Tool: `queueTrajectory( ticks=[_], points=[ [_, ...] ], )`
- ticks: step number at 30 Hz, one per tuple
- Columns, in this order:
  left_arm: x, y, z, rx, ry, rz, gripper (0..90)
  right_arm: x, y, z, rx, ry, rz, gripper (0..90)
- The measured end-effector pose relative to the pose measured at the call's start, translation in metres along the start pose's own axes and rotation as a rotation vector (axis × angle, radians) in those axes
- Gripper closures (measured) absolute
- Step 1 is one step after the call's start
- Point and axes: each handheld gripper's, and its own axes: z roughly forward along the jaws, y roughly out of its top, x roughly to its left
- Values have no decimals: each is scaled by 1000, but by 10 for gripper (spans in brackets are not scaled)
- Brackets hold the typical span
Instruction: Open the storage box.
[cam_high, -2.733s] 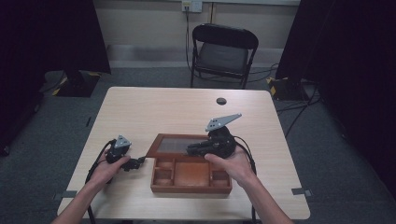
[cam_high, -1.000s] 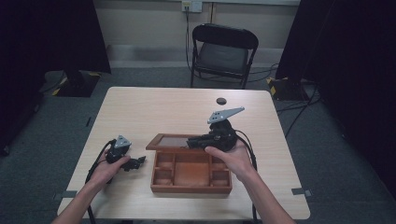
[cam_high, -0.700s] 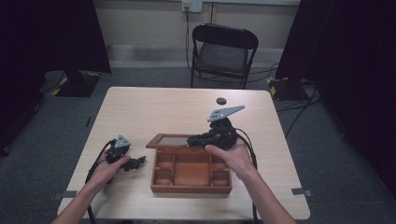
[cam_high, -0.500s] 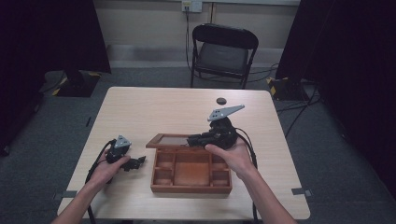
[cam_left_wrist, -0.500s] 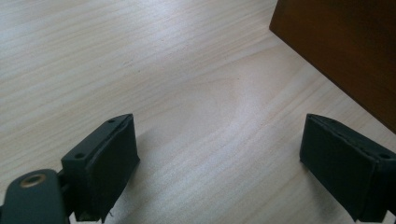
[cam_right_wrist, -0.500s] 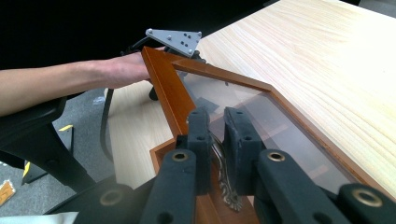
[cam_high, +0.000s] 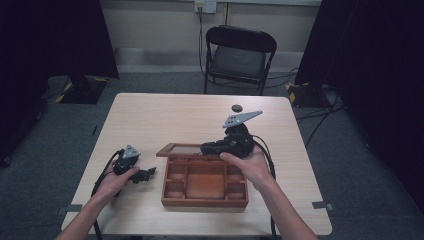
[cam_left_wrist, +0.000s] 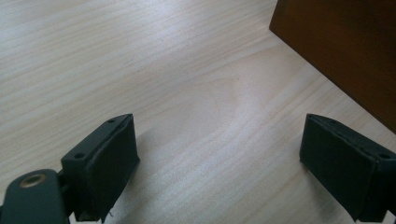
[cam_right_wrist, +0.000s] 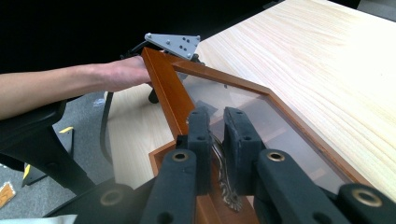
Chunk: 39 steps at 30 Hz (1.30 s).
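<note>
A brown wooden box (cam_high: 205, 201) with several compartments stands on the table in front of the person. Its glass-paned lid (cam_high: 182, 149) is raised over the box's far edge. My right gripper (cam_high: 206, 148) is shut on the small metal handle (cam_right_wrist: 219, 156) on the lid's front rim, and the right gripper view (cam_right_wrist: 217, 126) shows both pads pressed to it. The lid's frame (cam_right_wrist: 163, 88) and pane stretch away from the jaws. My left gripper (cam_high: 149, 174) rests on the table left of the box. It stands open in the left gripper view (cam_left_wrist: 219, 158), with bare tabletop between its pads and the box's side (cam_left_wrist: 345, 46) close by.
A small dark round object (cam_high: 236, 107) lies near the light wooden table's (cam_high: 165, 115) far edge. A black folding chair (cam_high: 240, 55) stands beyond the table. Cables trail from both grippers across the tabletop.
Since the earliest frame the lid has tipped, so its pane looks narrower, and the right gripper has shifted slightly with it. Over the last second nothing has visibly moved.
</note>
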Motion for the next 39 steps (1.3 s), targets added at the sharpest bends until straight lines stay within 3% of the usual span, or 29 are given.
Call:
queueTrajectory(
  ticks=[39],
  points=[
    [0,0,0,-2,1,-1,105,-4,4,1,-17,12,7,821]
  ],
)
